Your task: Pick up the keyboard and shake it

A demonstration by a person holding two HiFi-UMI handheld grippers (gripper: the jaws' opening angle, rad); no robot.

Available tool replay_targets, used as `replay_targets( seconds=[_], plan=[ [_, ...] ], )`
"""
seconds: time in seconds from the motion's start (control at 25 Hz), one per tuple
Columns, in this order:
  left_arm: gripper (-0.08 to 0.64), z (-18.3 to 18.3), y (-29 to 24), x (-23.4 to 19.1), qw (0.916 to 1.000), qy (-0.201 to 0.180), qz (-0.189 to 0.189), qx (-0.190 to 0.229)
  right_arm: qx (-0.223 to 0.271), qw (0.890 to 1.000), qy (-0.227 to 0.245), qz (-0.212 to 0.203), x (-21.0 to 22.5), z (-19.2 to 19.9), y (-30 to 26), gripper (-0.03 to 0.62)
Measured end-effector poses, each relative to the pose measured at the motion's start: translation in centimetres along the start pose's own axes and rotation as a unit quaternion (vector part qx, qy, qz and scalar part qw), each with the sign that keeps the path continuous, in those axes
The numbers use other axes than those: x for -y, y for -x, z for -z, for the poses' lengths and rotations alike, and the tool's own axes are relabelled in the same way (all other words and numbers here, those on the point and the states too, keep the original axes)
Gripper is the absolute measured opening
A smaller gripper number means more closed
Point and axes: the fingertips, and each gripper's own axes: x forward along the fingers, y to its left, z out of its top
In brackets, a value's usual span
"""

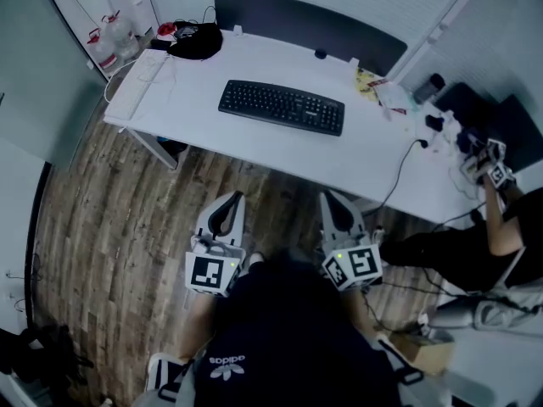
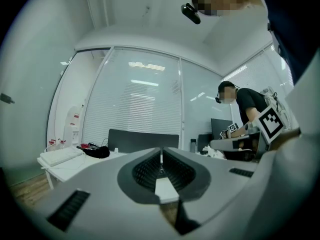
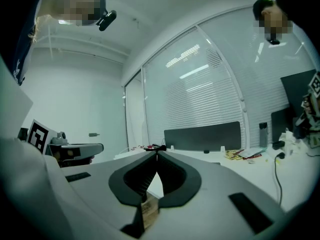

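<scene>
A black keyboard (image 1: 282,106) lies flat on the white desk (image 1: 254,147), in the head view a little above centre. My left gripper (image 1: 232,197) hangs over the wooden floor short of the desk's front edge, shut with nothing in it. My right gripper (image 1: 331,195) is beside it, also short of the desk, shut and empty. In the left gripper view the left gripper (image 2: 161,151) shows its tips pressed together, pointing level toward the desk. The right gripper (image 3: 157,153) looks the same in its own view. Neither touches the keyboard.
A dark partition panel (image 1: 305,25) runs along the desk's far edge. A black pouch (image 1: 197,41) and a white tray (image 1: 140,81) lie at the desk's left end, papers (image 1: 379,90) and a cable (image 1: 402,170) at its right. Another person (image 1: 496,227) sits at the right.
</scene>
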Motion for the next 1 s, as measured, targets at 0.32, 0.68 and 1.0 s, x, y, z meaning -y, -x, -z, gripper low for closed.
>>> replay_targets(
  seconds=[0.32,0.68,1.0],
  plan=[
    [0.009,1.7,-4.4,-1.7,0.9998,0.009,0.010,-0.017,-0.026,0.999,-0.013,0.025,3.3,1.3,-3.1,0.006],
    [0.009,0.3,-11.3,-5.9,0.9996,0.023,-0.015,0.005,-0.038,0.999,-0.016,0.012,8.1,0.5,-10.9,0.006],
    [0.009,-1.0,-17.5,-8.5,0.9985,0.023,-0.045,0.022,-0.031,0.999,-0.012,-0.008,13.2,-1.1,-16.9,0.005]
  ],
)
